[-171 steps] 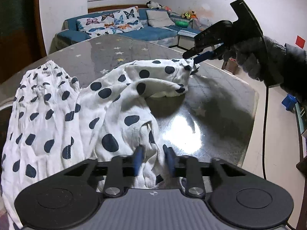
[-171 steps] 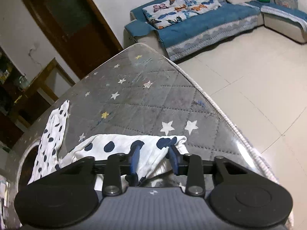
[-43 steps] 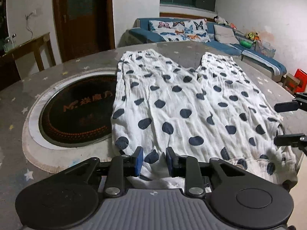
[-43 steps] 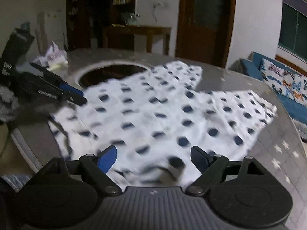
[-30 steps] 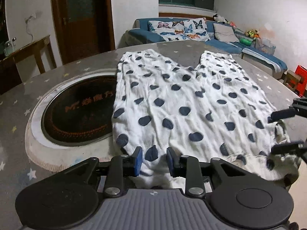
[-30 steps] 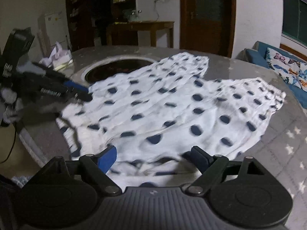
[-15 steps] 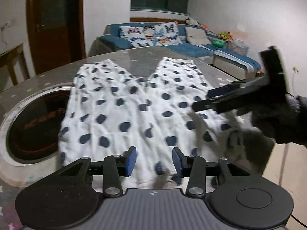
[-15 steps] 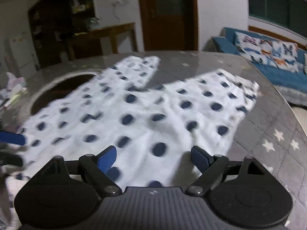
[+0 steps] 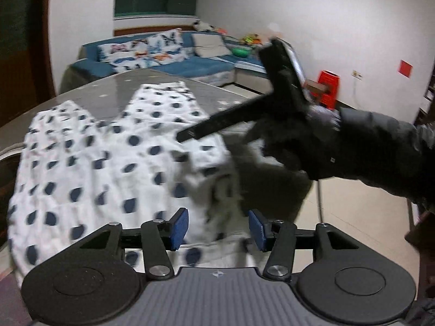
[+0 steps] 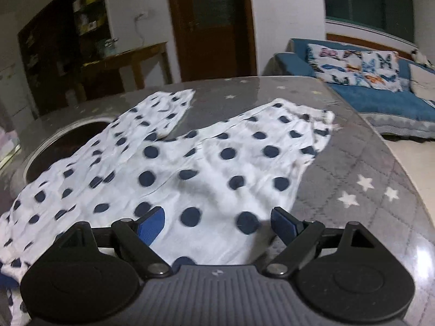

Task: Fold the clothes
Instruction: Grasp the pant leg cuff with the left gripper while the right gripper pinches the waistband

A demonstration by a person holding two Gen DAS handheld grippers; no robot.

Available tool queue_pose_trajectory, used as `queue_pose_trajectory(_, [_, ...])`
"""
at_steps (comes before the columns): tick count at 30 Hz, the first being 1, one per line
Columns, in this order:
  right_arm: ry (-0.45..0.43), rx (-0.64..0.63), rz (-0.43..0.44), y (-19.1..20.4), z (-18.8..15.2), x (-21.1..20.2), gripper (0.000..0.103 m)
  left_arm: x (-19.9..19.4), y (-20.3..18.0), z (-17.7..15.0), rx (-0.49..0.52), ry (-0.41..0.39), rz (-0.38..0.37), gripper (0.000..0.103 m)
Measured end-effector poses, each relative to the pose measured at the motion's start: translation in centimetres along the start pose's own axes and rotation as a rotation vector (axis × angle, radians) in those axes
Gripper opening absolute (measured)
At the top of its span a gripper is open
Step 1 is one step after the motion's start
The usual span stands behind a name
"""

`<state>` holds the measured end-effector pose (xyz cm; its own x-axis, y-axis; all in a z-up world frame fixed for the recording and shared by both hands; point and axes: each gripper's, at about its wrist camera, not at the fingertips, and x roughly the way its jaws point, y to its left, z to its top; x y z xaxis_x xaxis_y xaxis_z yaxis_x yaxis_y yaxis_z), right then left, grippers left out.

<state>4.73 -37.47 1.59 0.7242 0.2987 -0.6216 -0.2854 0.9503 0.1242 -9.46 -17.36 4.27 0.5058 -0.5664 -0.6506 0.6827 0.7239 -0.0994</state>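
Note:
White trousers with dark blue dots (image 10: 190,157) lie spread on the grey star-patterned table (image 10: 367,190), both legs pointing away. My right gripper (image 10: 217,224) hovers open over the near part of the right leg, its blue pads wide apart and nothing pinched. In the left wrist view the trousers (image 9: 89,157) fill the left side, with a rumpled, blurred bunch of cloth at the near right corner. My left gripper (image 9: 217,228) is over that bunch; its jaws are opening and the pads stand clear of the cloth. A gloved hand (image 9: 299,141) holds the right gripper (image 9: 187,135) above the trousers.
A dark round inset (image 10: 65,144) sits in the table left of the trousers. The table edge (image 10: 402,168) drops to tiled floor on the right. A blue sofa (image 9: 176,68), a red stool (image 9: 329,87) and a wooden side table (image 10: 122,59) stand beyond.
The left jaws have gone from nearly shut at the waistband to apart, and that view swung right. The gloved hand with the right gripper moved in over the trousers' right side.

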Motion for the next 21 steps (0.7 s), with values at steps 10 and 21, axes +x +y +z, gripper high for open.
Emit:
queue_pose_trajectory(10, [0.004,0.079,-0.069,-2.4,0.4,-0.5,0.086,2.7,-1.2,-0.4,0.064,0.052,0.036,0.044])
queue_pose_trajectory(21, [0.010,0.205,-0.115,-5.8,2.0,1.4,0.071,3.4,-0.3,-0.4,0.036,0.065,0.034,0.016])
